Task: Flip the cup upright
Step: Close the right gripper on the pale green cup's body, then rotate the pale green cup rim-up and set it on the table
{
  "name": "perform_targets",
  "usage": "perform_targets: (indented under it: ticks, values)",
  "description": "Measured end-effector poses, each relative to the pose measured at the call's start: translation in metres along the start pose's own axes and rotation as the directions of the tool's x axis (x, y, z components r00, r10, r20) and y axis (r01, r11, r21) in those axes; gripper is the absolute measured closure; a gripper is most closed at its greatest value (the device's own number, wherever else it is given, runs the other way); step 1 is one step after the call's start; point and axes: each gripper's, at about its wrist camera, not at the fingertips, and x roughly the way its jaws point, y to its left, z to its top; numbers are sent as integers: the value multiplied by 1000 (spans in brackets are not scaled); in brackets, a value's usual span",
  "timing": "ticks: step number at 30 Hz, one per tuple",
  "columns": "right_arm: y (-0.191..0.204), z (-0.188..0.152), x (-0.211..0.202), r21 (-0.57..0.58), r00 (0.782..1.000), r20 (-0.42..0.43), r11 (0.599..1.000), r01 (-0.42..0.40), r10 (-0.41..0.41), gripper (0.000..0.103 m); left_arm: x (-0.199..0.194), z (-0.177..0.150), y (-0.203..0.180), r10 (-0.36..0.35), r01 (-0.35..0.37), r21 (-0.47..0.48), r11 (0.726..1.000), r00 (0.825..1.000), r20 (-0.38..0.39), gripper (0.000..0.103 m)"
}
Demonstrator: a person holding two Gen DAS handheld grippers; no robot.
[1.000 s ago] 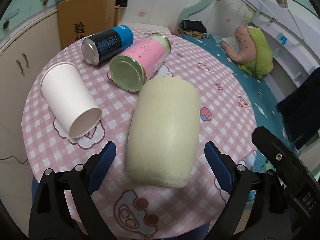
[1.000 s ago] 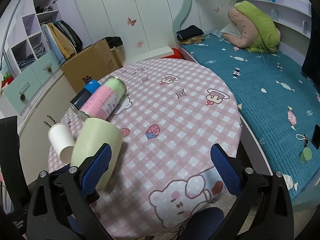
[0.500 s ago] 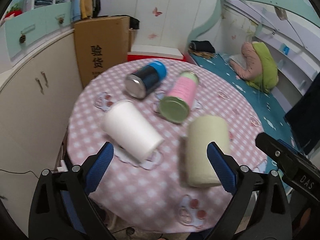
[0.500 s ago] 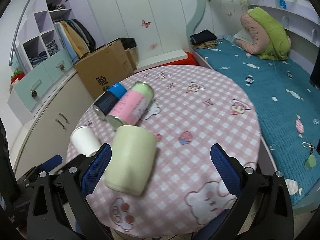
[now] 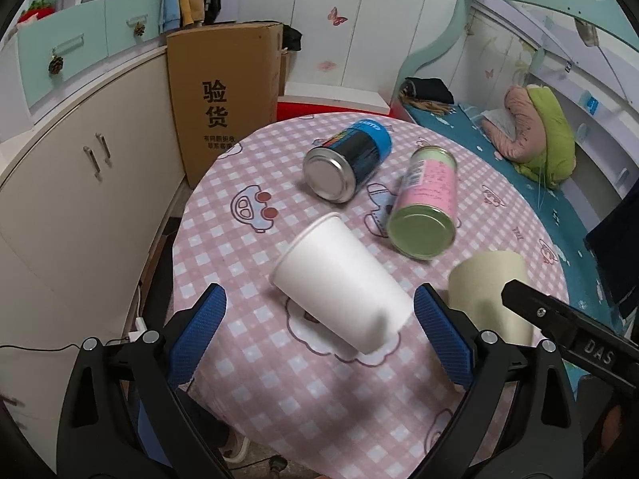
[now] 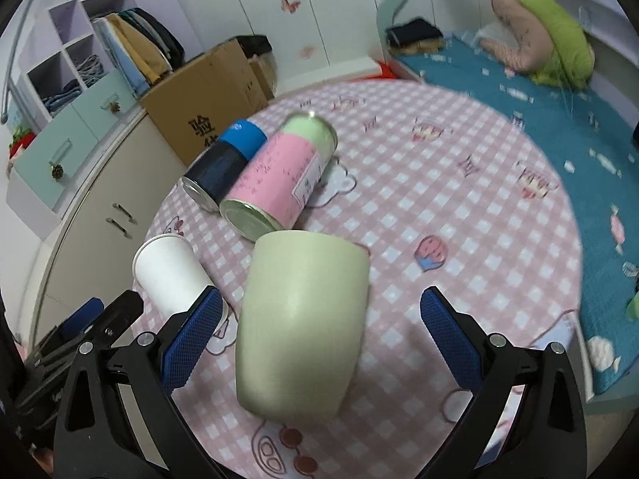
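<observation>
the left gripper (image 5: pixel 317 329) hangs with jaws wide around the white paper cup (image 5: pixel 339 279), which lies on its side on the counter (image 5: pixel 319 399). the right gripper (image 6: pixel 317 329) (equally wide) frames the toppled green cup (image 6: pixel 299 323), likely lining up a grasp.

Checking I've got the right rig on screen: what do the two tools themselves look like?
Both look alike: the left tool and right tool have black frames shaped like open triangles, silver screws at the joints, and flat blue pads with a diamond-grid texture. In the left wrist view, the other tool's black body carries white "DAS" lettering. No cables or sleeves are visible on either.
</observation>
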Motion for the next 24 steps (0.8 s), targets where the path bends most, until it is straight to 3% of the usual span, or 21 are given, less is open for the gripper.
perform_targets:
  ticks: [8, 13, 17, 24]
  values:
    - [-7, 9, 38, 86, 993, -98, 994, -62, 71, 7, 17, 1, 3, -23, 23, -5, 1000, 999, -43, 8]
    - [-10, 14, 45, 88, 992, -111, 995, -57, 66, 8, 24, 4, 3, -25, 25, -5, 1000, 998, -54, 8]
    - [-12, 16, 48, 97, 985, -120, 988, -116, 128, 24, 26, 7, 5, -21, 19, -34, 999, 998, -51, 8]
    - [0, 18, 28, -32, 998, -44, 999, -39, 38, 24, 22, 11, -1, -35, 34, -40, 999, 999, -40, 8]
